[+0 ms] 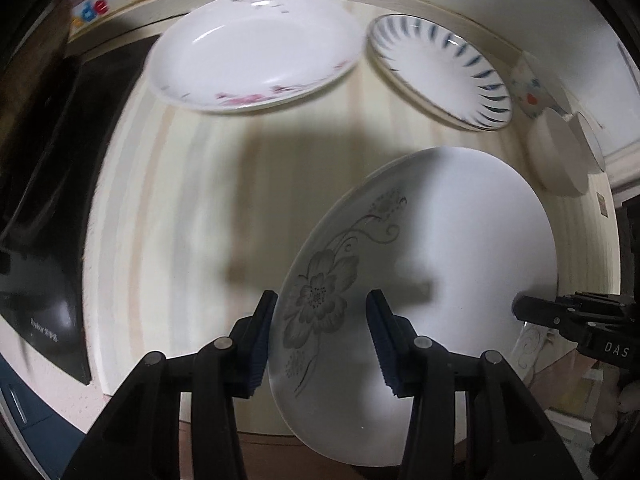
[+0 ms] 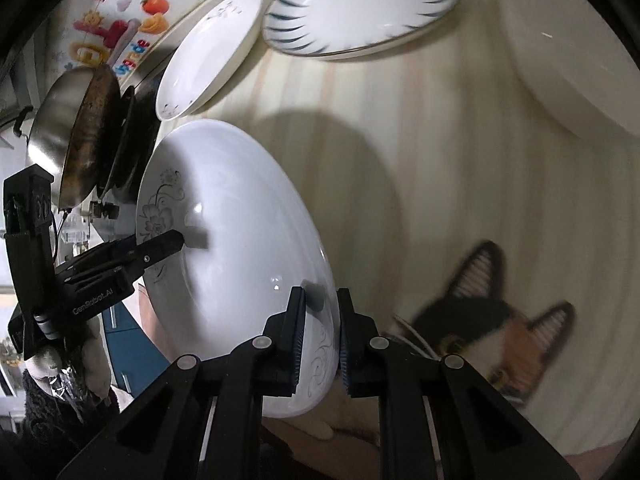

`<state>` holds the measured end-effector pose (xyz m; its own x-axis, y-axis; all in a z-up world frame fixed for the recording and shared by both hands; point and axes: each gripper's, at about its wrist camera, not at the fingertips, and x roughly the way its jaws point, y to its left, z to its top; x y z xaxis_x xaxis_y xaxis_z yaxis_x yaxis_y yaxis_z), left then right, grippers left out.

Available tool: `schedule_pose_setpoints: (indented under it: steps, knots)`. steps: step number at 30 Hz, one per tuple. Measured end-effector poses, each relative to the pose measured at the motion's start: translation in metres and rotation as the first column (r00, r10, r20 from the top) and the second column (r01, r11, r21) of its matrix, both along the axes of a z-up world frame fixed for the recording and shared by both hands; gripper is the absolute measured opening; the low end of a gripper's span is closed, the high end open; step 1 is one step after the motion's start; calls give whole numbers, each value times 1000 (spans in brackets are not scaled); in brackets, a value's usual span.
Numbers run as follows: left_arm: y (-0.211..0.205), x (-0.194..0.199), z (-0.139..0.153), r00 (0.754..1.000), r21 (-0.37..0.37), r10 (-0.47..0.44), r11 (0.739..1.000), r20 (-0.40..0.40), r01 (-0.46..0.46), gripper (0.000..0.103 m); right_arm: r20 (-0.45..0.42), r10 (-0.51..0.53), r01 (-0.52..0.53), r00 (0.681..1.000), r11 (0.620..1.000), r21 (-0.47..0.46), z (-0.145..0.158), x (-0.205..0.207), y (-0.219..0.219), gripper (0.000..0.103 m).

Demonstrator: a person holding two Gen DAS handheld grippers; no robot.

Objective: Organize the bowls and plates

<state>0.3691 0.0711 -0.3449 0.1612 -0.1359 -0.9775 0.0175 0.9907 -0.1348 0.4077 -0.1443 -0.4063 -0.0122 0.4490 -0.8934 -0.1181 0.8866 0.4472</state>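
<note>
A white plate with a grey flower print (image 1: 460,264) is held tilted above the wooden table, also in the right wrist view (image 2: 236,240). My right gripper (image 2: 321,334) is shut on its rim; its finger shows at the plate's right edge (image 1: 536,308). My left gripper (image 1: 322,340) straddles the plate's opposite rim with its jaws apart; one finger (image 2: 160,246) lies over the plate face. A pink-flowered plate (image 1: 256,52) and a blue-striped plate (image 1: 440,68) lie at the back.
A dotted bowl (image 1: 530,88) and white bowls (image 1: 556,156) stand at the right; a white bowl (image 2: 572,60) is near. A black cooktop (image 1: 52,184) lies left, with pans (image 2: 92,136). A cat (image 2: 492,320) sits close to my right gripper.
</note>
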Motion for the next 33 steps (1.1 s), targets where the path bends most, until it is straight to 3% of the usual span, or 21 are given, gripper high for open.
schedule_pose_setpoints:
  steps: [8,14,28,33]
  knots:
    - [-38,6,-1,995,13,-98,995,-15,98,42,-15,-95,95,995,995,-5,1,-10,-54,17]
    - [-51,9,-10,992,18,-116,993,-45,117,43,-37,-129,129,991,992,-18,-10,-12,-82,17]
    - [-64,16,-24,990,35,-131,991,-55,133,43,-49,-196,194,979,980,-39,-19,-15,-100,17]
    - [-35,19,14,997,27,-79,997,11,78,43,-39,-262,261,964,965,-32,-1,-16,-116,17]
